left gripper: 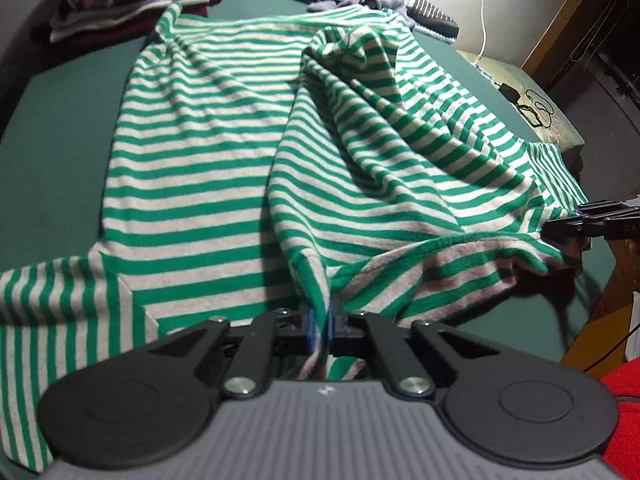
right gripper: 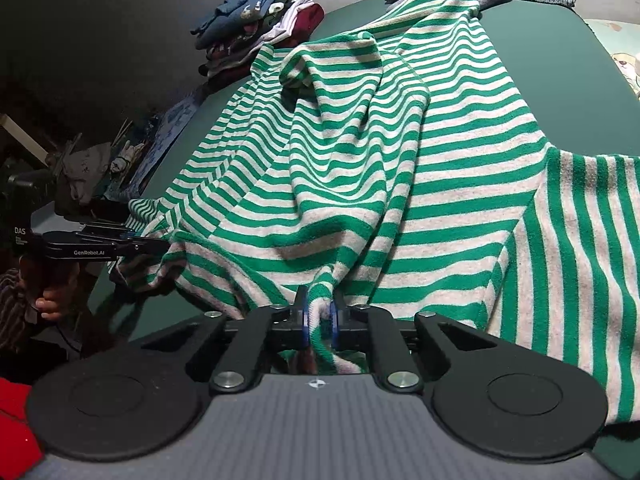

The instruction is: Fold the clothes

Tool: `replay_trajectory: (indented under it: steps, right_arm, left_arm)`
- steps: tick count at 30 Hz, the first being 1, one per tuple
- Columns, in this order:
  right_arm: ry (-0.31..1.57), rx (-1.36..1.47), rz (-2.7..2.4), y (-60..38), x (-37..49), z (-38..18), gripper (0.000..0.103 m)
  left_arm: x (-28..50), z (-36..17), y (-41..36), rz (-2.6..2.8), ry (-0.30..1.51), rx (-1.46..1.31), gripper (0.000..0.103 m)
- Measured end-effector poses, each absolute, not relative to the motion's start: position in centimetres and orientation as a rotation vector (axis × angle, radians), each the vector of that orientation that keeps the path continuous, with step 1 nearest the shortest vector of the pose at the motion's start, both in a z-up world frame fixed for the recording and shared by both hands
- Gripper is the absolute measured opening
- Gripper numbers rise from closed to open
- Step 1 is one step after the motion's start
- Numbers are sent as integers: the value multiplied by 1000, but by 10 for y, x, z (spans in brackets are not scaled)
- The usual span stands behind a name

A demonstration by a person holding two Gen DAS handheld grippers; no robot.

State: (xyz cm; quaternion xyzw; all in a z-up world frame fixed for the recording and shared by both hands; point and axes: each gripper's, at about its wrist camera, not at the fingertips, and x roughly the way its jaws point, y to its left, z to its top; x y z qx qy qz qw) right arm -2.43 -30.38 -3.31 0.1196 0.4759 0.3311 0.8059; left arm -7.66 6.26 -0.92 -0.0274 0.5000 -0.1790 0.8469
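Both tools clenched on the striped shirt [left gripper: 208, 152].
Left tool [left gripper: 319, 322] and right tool [right gripper: 319, 320] each gripped bunched fabric at 6 o'clock; the green counter [left gripper: 56, 136] carried the shirt.

"GenRobot.AI" and "DAS" — white lettering on the left tool [right gripper: 160, 245] in the right-wrist view

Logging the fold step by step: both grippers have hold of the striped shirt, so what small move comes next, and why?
Probably carry both grips across toward the flat half. The left gripper and right gripper are each shut on the striped shirt, whose lifted side is bunched and only partly laid over.
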Motion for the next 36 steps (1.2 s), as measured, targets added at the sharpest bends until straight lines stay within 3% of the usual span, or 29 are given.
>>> replay_trajectory:
  steps: [7, 18, 21, 22, 23, 24, 26, 27, 28, 30, 31, 33, 34, 36]
  right_arm:
    - [1030, 284, 833, -317, -29, -12, 7]
    - [1103, 212, 857, -323, -34, -13, 9]
    - [1107, 199, 841, -323, -36, -15, 20]
    - [1109, 195, 835, -323, -36, -15, 26]
    - [1110, 190, 830, -323, -37, -16, 40]
    - [1112, 186, 824, -323, -37, -16, 47]
    - [1115, 177, 813, -323, -38, -17, 48]
    - [1109, 190, 806, -321, -38, -17, 48]
    - [1107, 206, 797, -320, -39, -20, 48]
    - [1119, 218, 768, -314, -37, -29, 48]
    - [1125, 214, 756, -311, -38, -33, 47]
    - [1130, 208, 742, -308, -39, -40, 38]
    - [1129, 206, 740, -307, -40, -42, 35]
    - [1133, 211, 742, -309, -41, -44, 17]
  left_arm:
    - [-123, 22, 77, -404, 1045, -111, 0]
    - [-144, 11, 76, -399, 1115, -62, 0]
    - [-144, 10, 75, -396, 1117, -35, 0]
    - [-143, 10, 74, -395, 1117, -26, 0]
    - [-143, 9, 74, -394, 1118, -17, 0]
    - [-141, 11, 74, -392, 1112, -18, 3]
    - [-135, 15, 74, -389, 1098, -23, 30]
    - [-133, 17, 74, -387, 1091, -25, 48]
    - [-128, 11, 72, -386, 1099, -30, 51]
    - [-122, -4, 65, -385, 1127, -33, 50]
    - [-120, -13, 60, -386, 1145, -27, 42]
    - [-117, -24, 53, -388, 1153, -24, 35]
    - [-117, -24, 52, -390, 1145, -31, 23]
    - [-116, -23, 54, -401, 1152, -69, 1]
